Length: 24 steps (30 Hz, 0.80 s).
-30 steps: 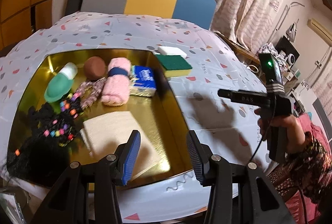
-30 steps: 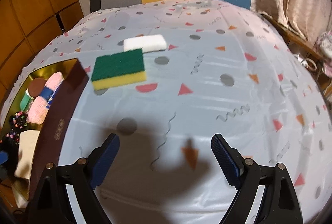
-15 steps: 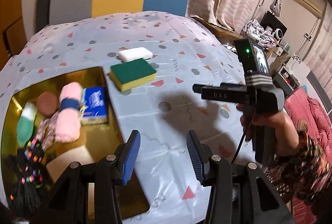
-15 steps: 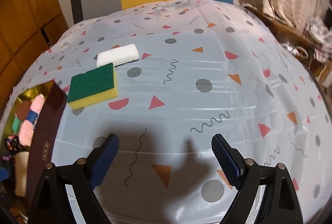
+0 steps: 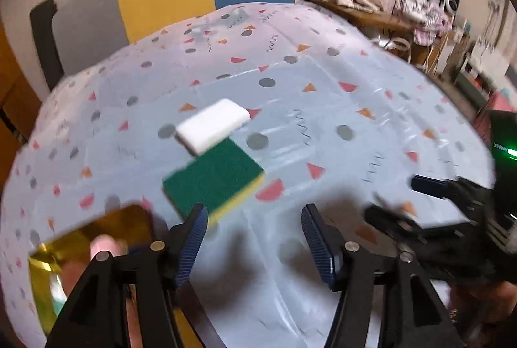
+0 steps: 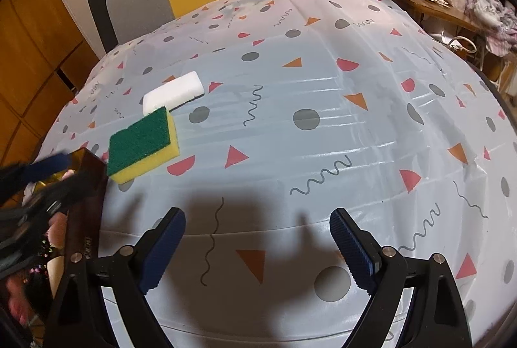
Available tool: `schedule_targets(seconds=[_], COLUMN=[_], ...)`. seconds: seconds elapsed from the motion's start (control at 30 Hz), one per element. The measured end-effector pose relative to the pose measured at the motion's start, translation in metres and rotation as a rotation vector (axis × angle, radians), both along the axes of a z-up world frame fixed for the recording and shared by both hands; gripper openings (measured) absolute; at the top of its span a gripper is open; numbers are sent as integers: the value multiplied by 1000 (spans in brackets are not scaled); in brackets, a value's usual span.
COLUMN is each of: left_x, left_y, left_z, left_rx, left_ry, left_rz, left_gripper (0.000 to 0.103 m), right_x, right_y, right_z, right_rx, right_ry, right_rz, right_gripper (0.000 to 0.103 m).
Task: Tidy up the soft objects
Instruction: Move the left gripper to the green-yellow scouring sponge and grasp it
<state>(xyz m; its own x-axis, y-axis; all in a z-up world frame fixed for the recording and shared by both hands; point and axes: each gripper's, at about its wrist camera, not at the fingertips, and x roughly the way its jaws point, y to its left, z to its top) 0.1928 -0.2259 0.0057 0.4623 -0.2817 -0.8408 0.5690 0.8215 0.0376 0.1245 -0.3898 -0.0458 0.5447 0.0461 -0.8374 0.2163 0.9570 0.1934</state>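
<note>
My left gripper (image 5: 253,238) fingers apart over the surface (image 5: 323,122), green sponge (image 5: 213,178) at 11 o'clock touching white sponge (image 5: 213,125), my right gripper (image 6: 257,246) fingers apart, empty, gold box (image 5: 80,238) at 9 o'clock

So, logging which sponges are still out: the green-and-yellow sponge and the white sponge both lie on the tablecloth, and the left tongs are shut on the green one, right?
Not quite. The left tongs are open and empty, as the left wrist view shows. The green-and-yellow sponge and white sponge do both lie on the tablecloth.
</note>
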Motion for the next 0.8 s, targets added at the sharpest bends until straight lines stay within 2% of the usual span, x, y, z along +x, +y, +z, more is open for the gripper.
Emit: schedule_targets(seconds=[0.23,0.37,0.43,0.5,0.57,0.63,0.73,0.8], left_x=[49,69,75,80,82,80,58,43], left_y=[-20,-20,-22,-20,-15,-13,-21,-30], left_z=[-33,-47,-50,-58,-59,-60,-57,-59], left_rx=[96,131,180,199,148,88,102,166], left_ry=[42,36,-5,35,90,180,196,180], left_rz=[-12,11,-5,-22,-22,-43,-135,-199], left_gripper=[66,67,73,76,76,76,76,76], right_x=[2,2,1,2,3,2,1,1], right_y=[-14,-33,-39,-42,-45,-49,-52,-51], right_z=[0,-5,-7,-7,-8,-9,-12,-13], right_rx=[52,138,176,186,182,200,245,253], right_ry=[6,29,32,32,34,43,48,53], right_rz=[-46,-106,-123,-134,-148,-161,-168,-171], right_gripper=[92,92,92,92,92,92,92,92])
